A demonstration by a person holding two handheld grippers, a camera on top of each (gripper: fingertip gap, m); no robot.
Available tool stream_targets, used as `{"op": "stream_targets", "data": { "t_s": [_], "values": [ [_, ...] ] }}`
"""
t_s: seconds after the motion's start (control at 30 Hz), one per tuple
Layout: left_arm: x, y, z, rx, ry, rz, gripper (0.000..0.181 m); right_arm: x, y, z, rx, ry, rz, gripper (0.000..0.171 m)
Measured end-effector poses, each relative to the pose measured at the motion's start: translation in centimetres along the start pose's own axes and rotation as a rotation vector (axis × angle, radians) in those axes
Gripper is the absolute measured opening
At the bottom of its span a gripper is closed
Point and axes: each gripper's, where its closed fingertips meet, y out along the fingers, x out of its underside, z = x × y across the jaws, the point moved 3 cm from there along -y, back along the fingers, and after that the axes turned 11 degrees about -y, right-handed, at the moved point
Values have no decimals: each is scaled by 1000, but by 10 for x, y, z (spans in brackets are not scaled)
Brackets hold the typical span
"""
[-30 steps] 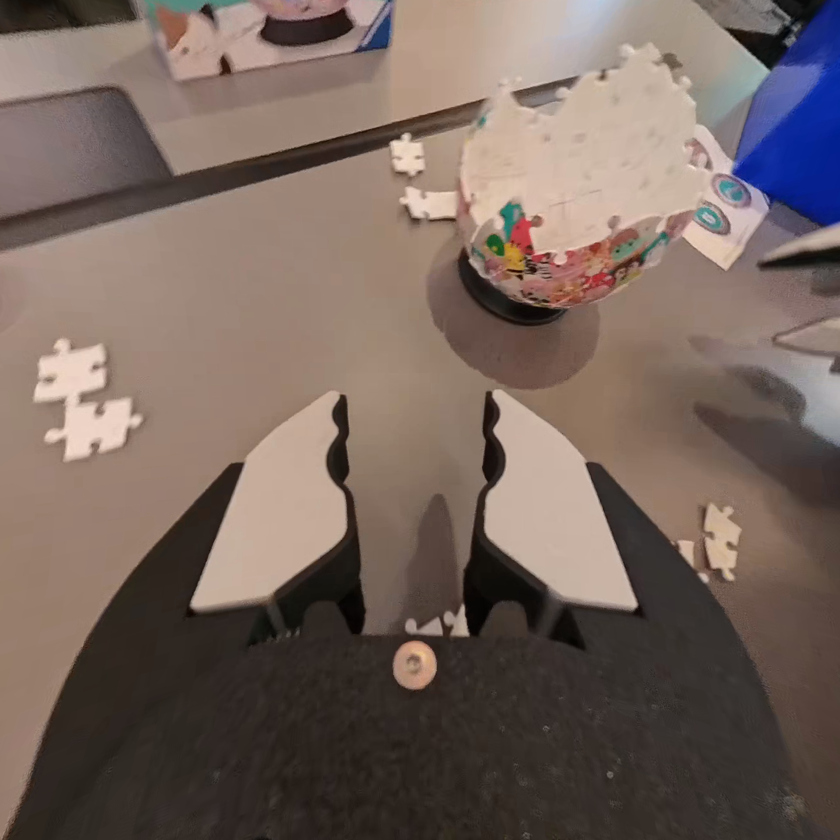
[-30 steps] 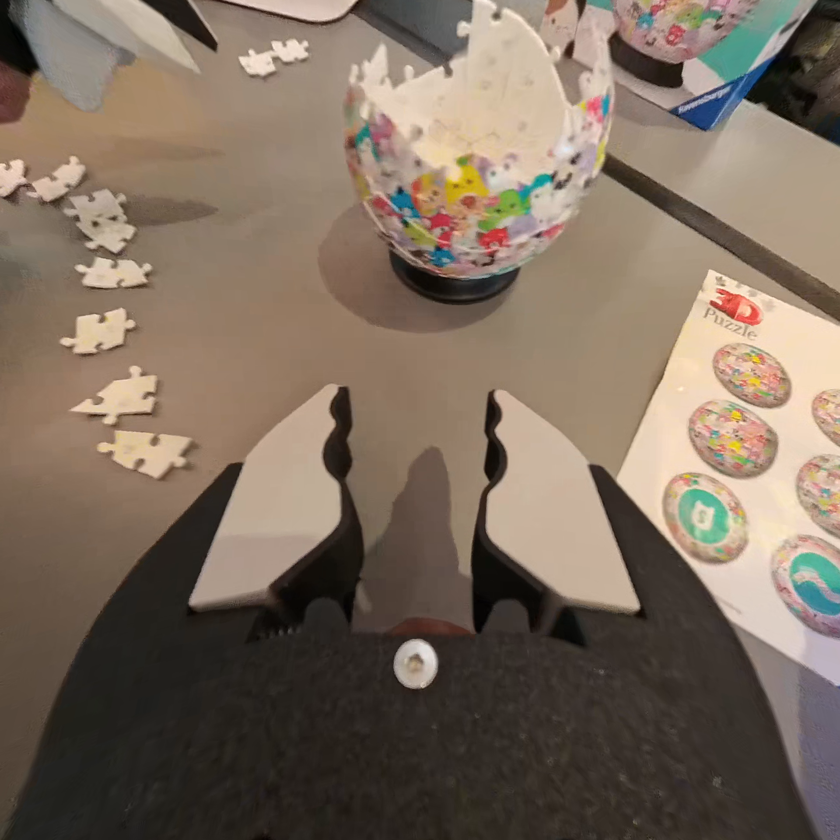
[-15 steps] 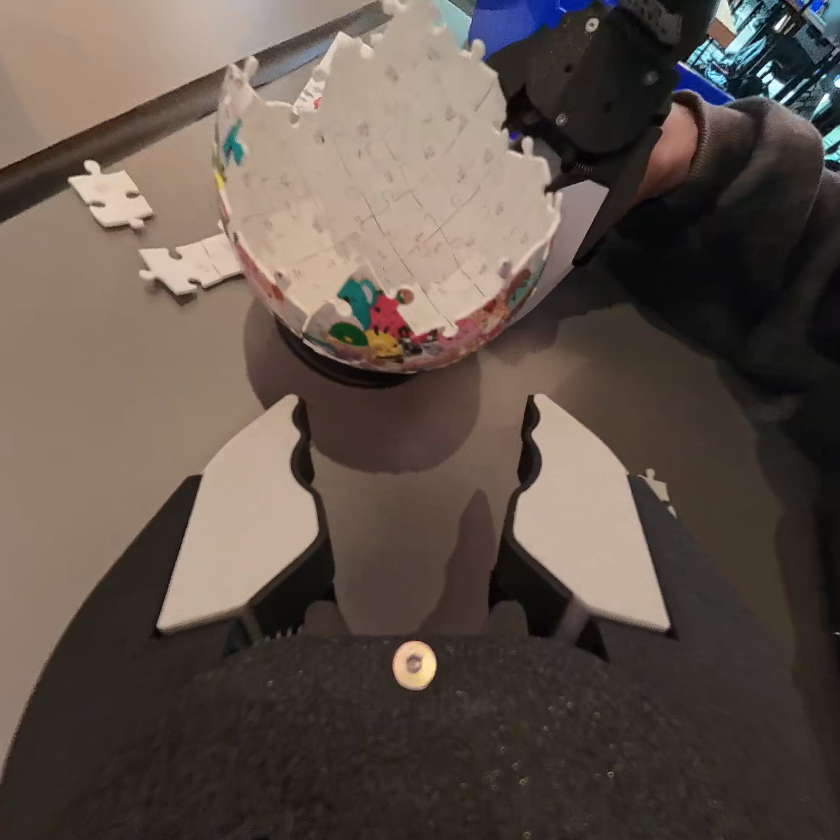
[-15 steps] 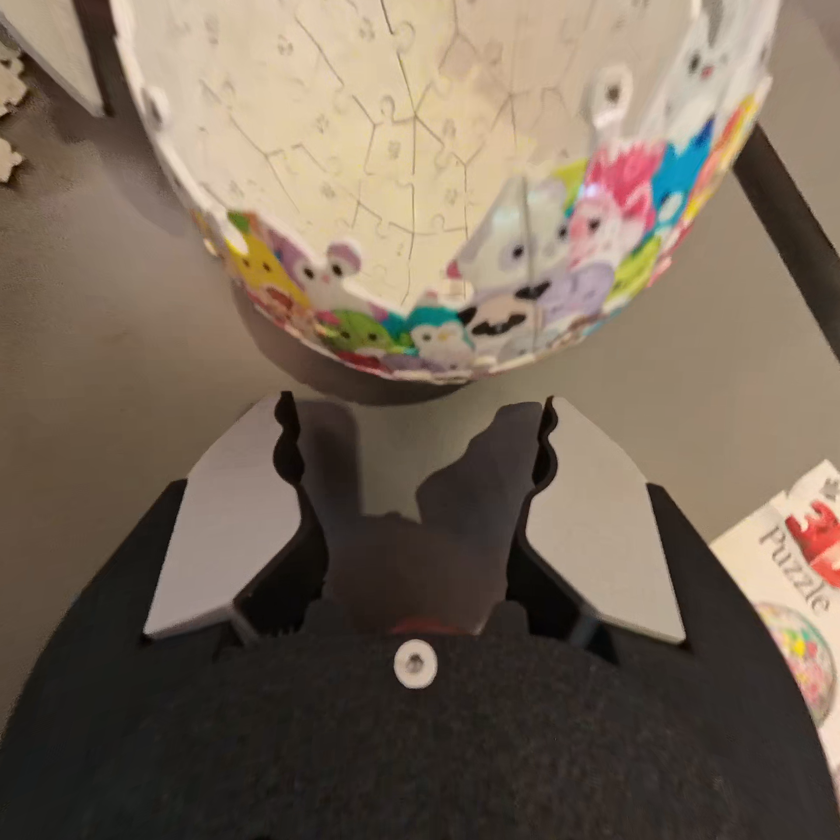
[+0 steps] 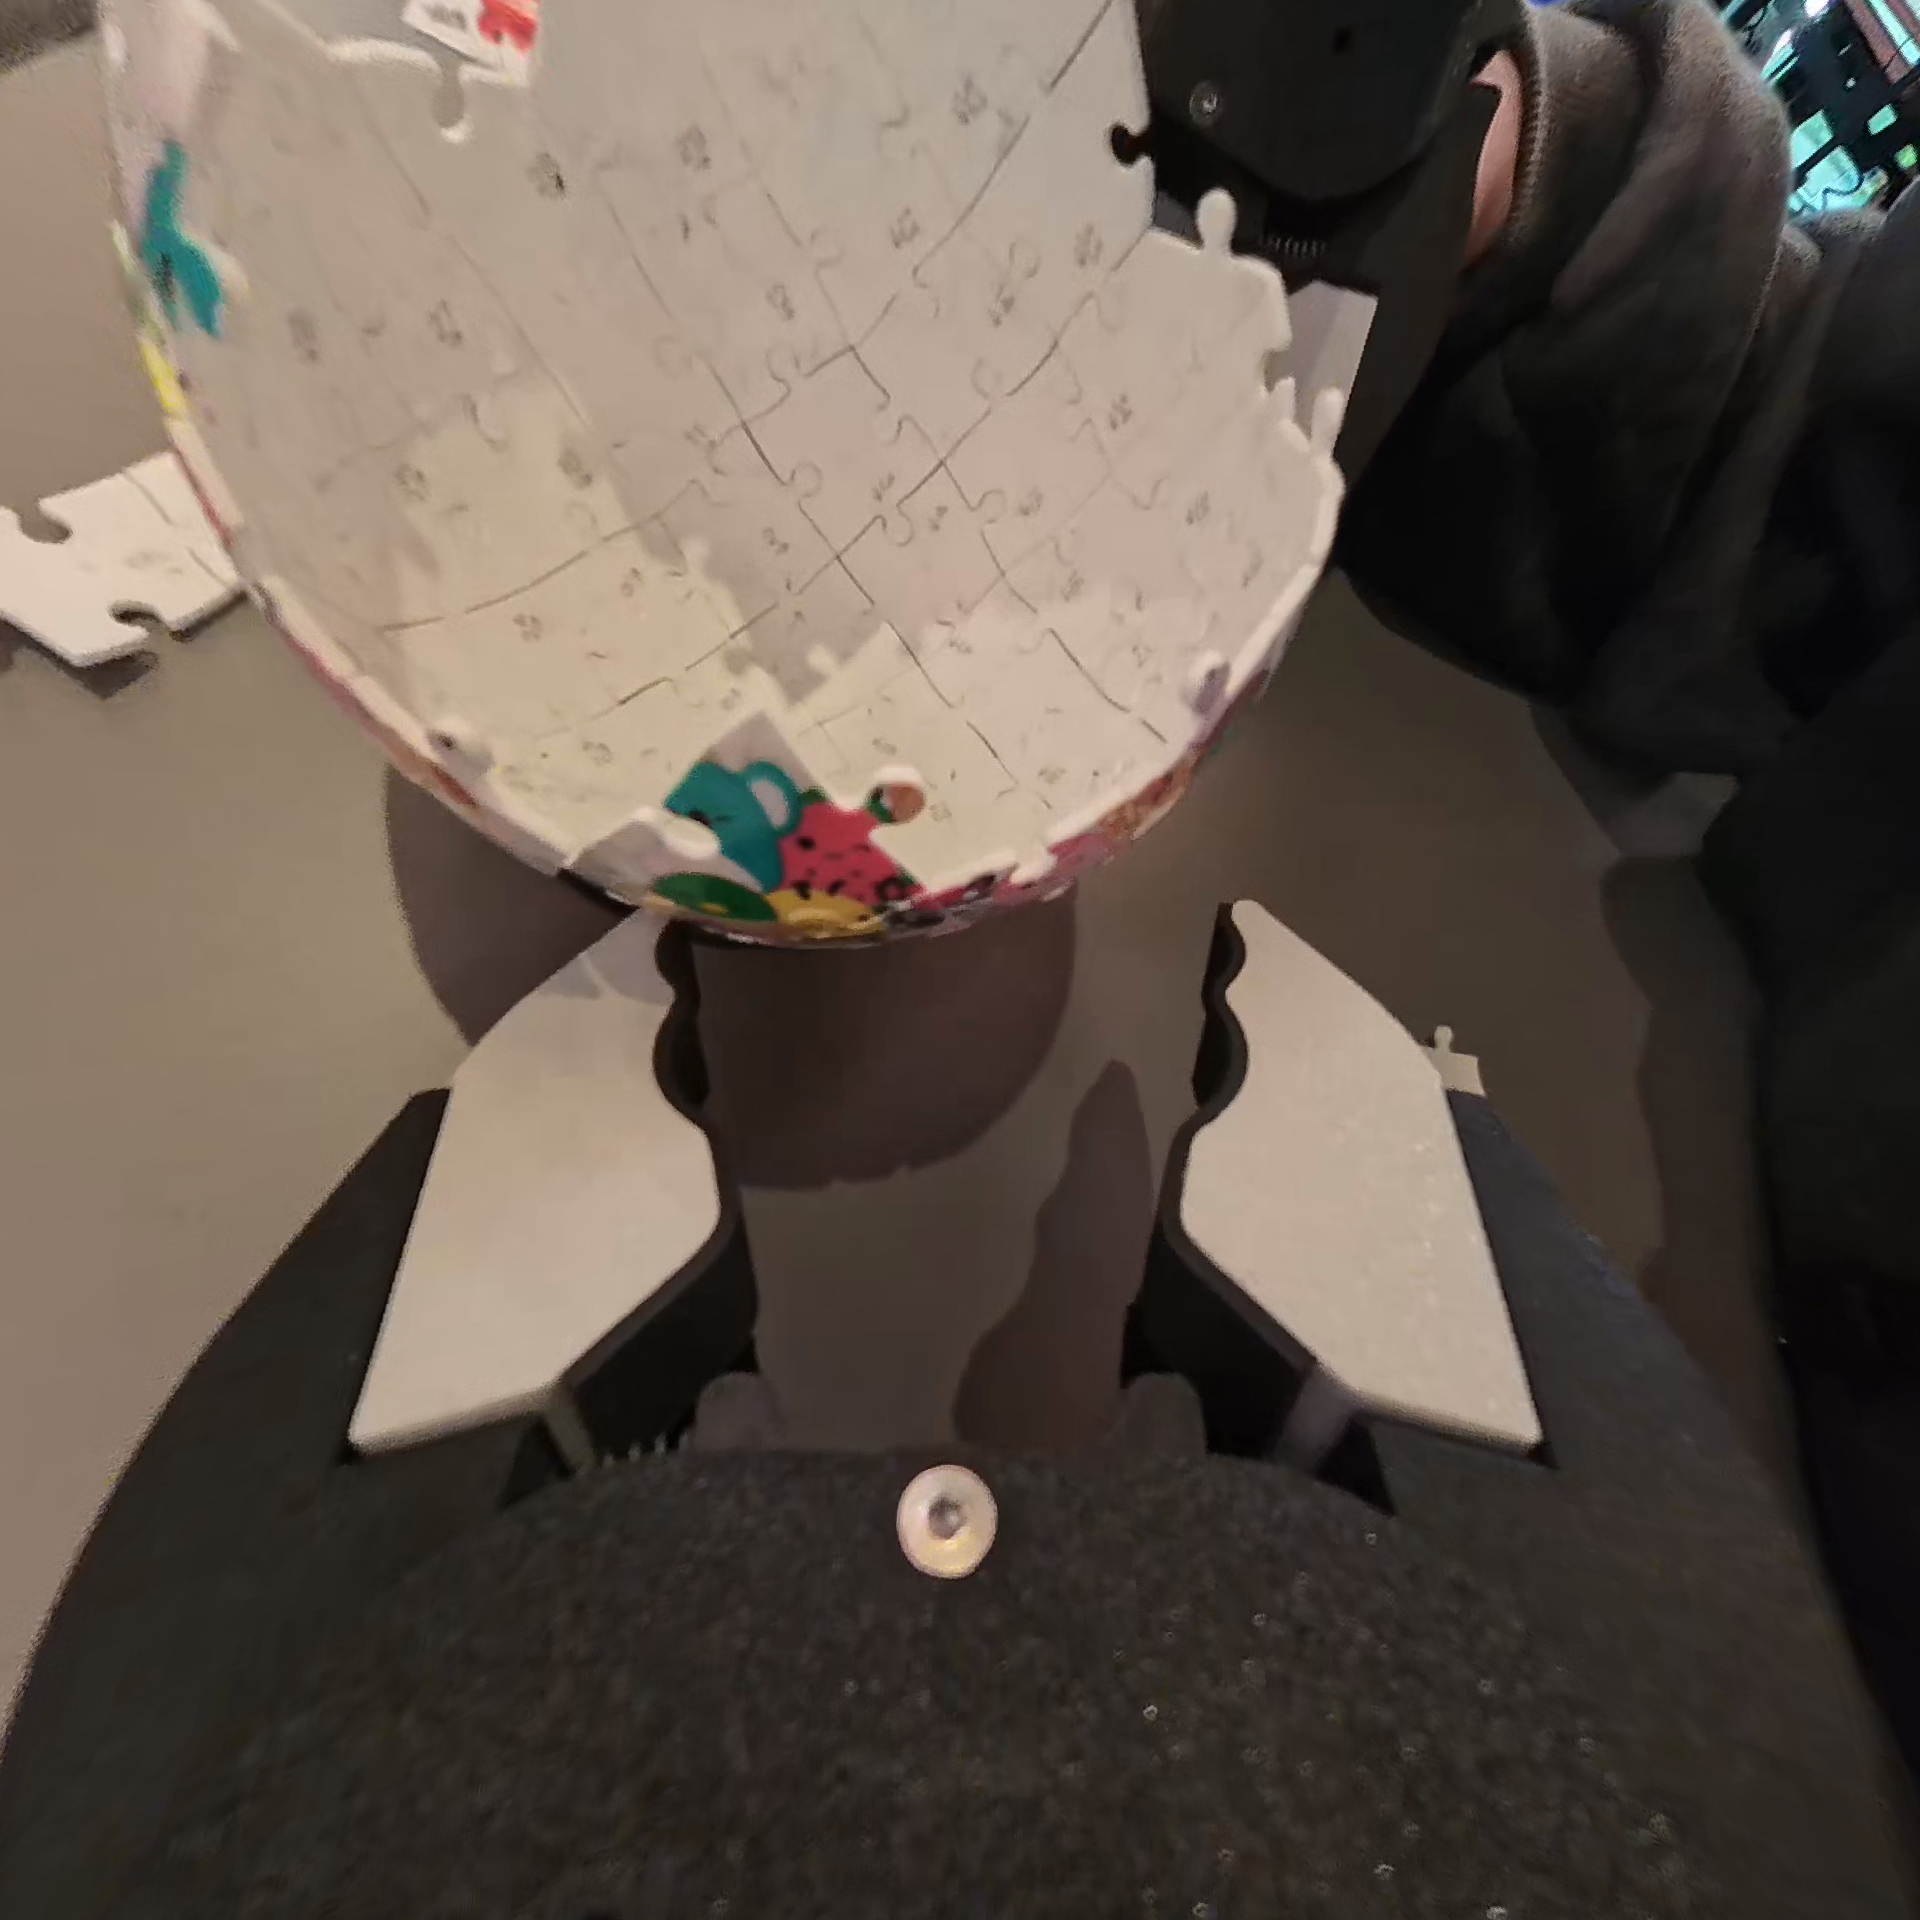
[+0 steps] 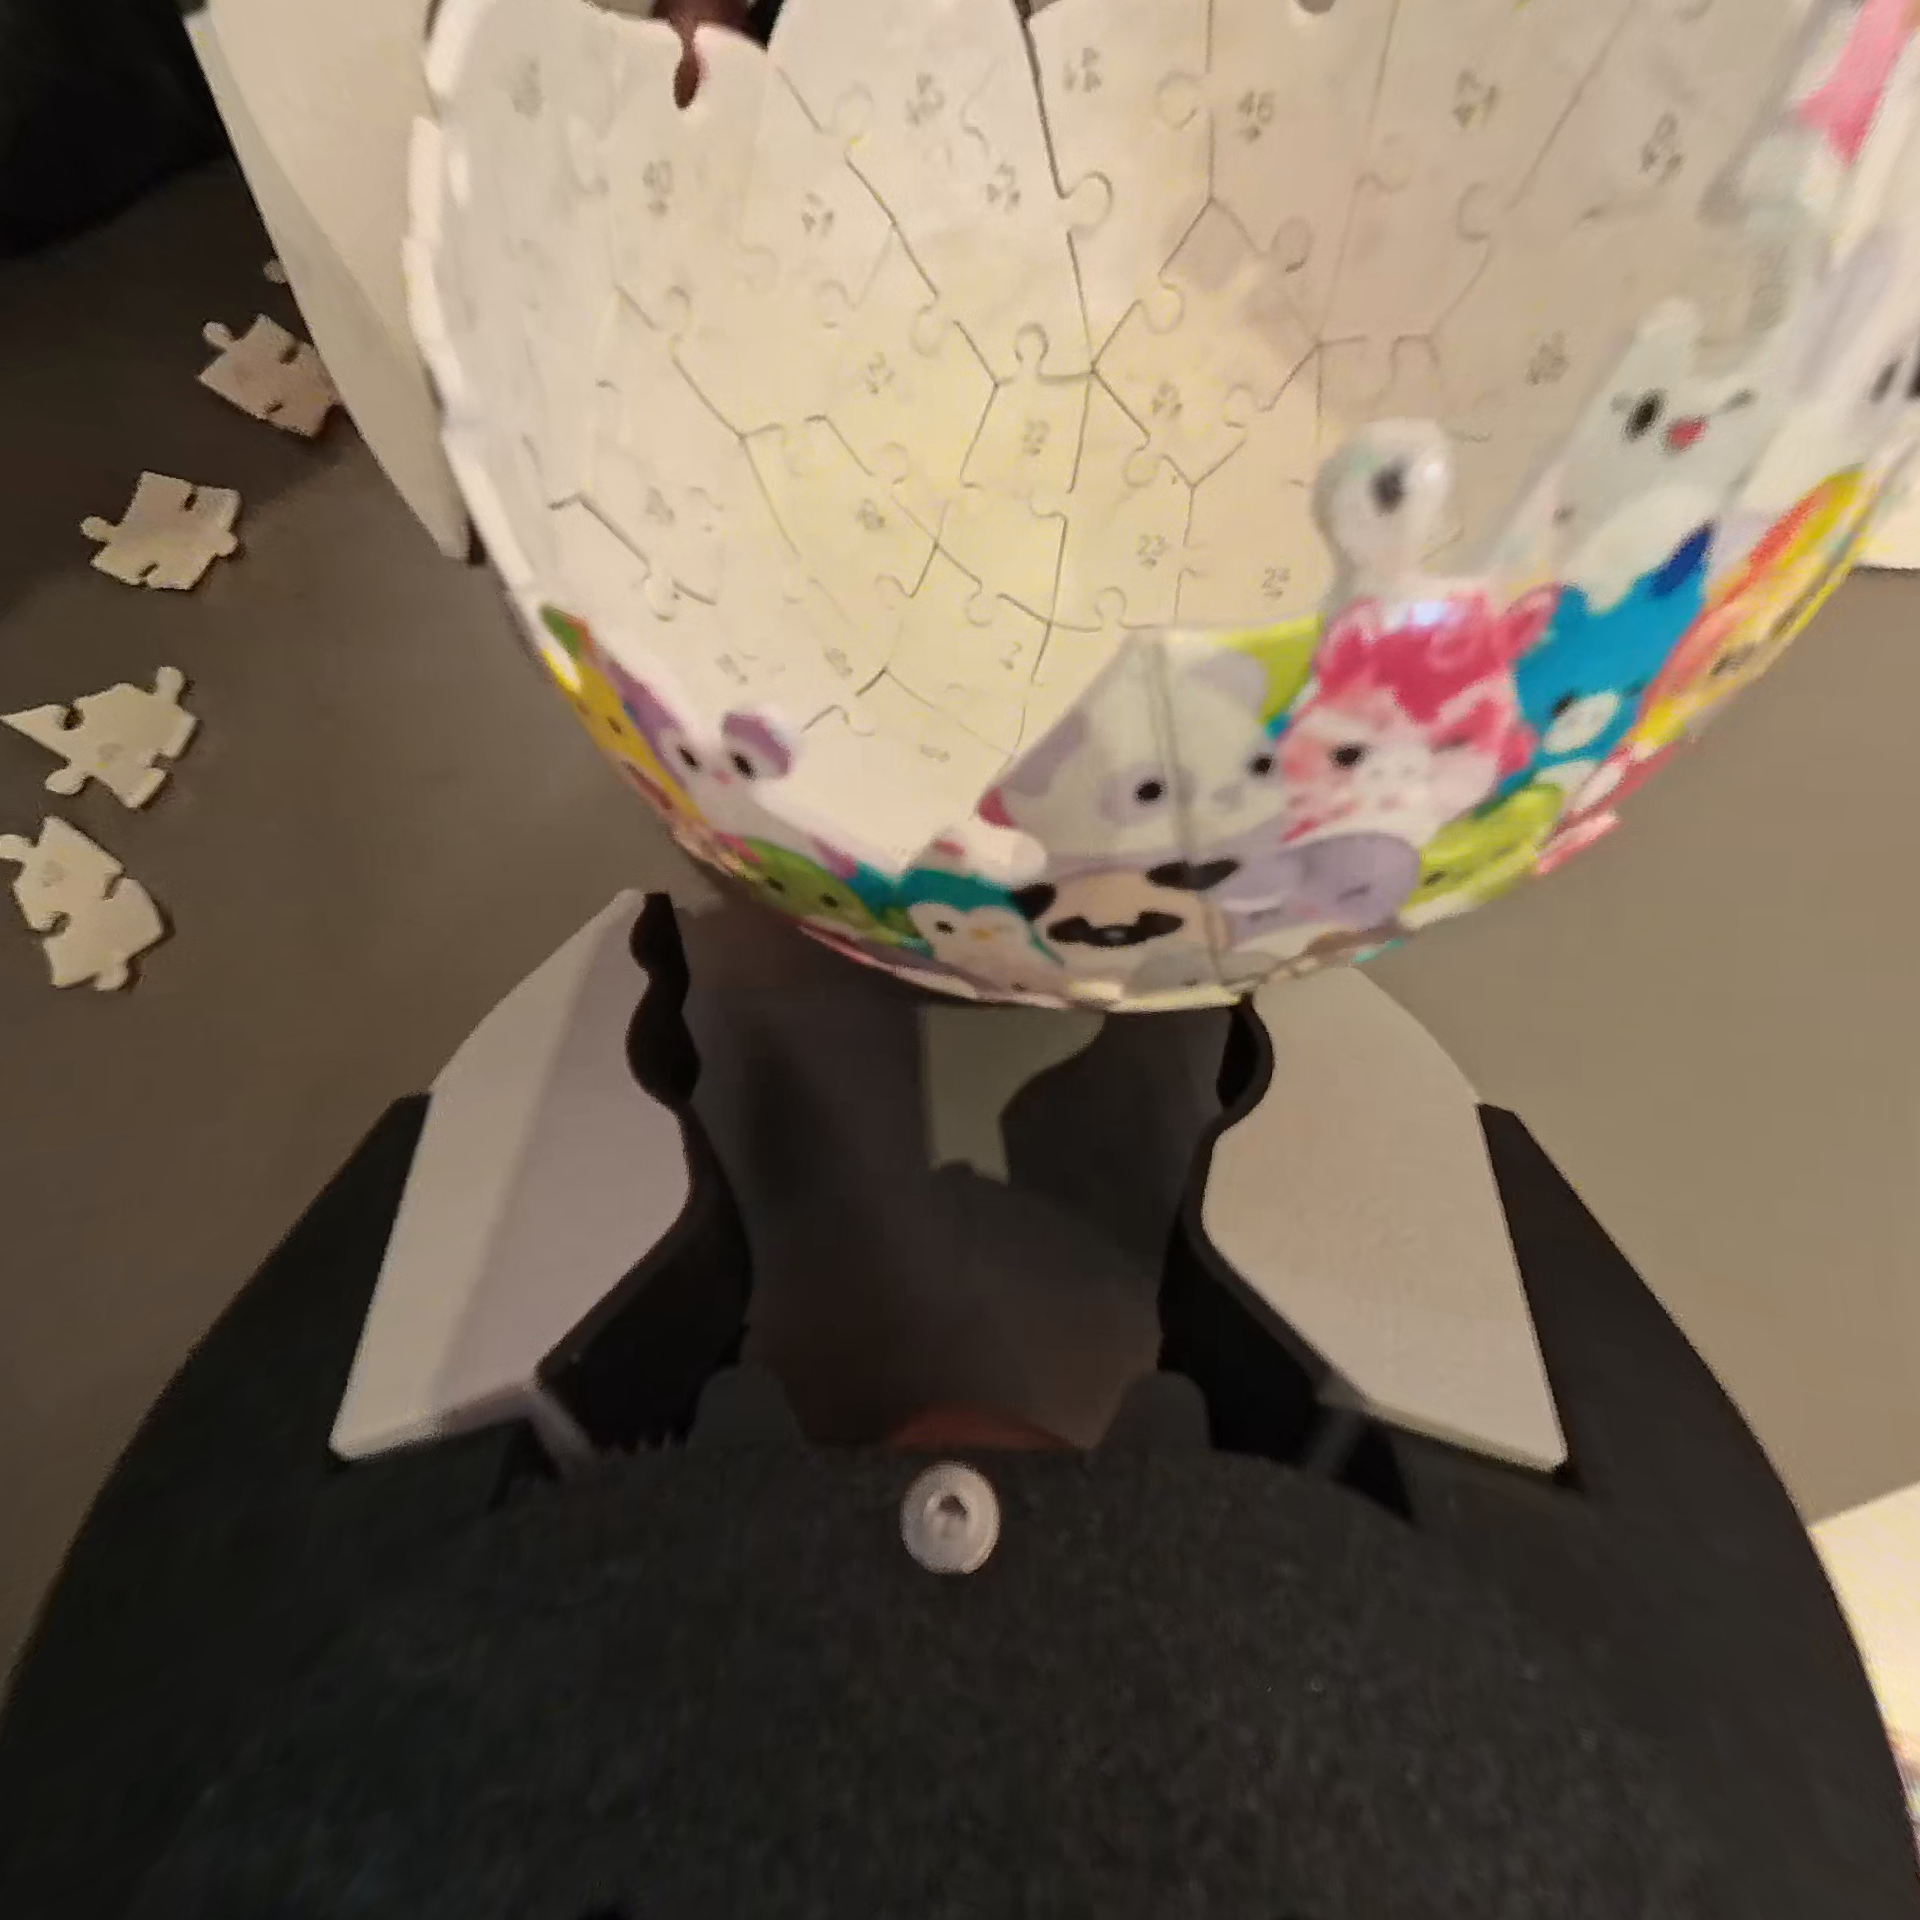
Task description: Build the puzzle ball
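Observation:
The half-built puzzle ball point(image 5: 727, 436) fills the top of the left wrist view, white inside with a colourful outer shell at its bottom rim. It also fills the right wrist view point(image 6: 1039, 468). My left gripper point(image 5: 945, 956) is open and empty, its fingertips just below the ball's near rim. My right gripper point(image 6: 945, 956) is open and empty, its fingertips under the ball's near side from the opposite side. The right gripper's black body point(image 5: 1309, 94) shows behind the ball in the left wrist view. The ball's stand is hidden.
Loose white puzzle pieces point(image 6: 114, 717) lie on the grey table at the left of the right wrist view, and joined pieces point(image 5: 94, 571) lie left of the ball. A person's dark sleeve point(image 5: 1621, 436) is at the right. A printed sheet's corner point(image 6: 1870, 1600) lies at the right. The gap from one gripper's tips to the other's is roughly 7 cm.
Both grippers have moved in close to the ball from opposite sides and opened wider. The ball now fills the top of both views.

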Motion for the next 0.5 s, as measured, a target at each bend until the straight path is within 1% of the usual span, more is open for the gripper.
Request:
{"op": "stream_targets", "data": {
  "t_s": [0.2, 0.5],
  "values": [
    [16, -2, 16, 2, -18, -24, 94, -2, 3, -28, -46, 12, -6, 97],
    [51, -9, 48, 32, -56, -82, 91, -11, 8, -71, -87, 41, 23, 98]
  ]
}}
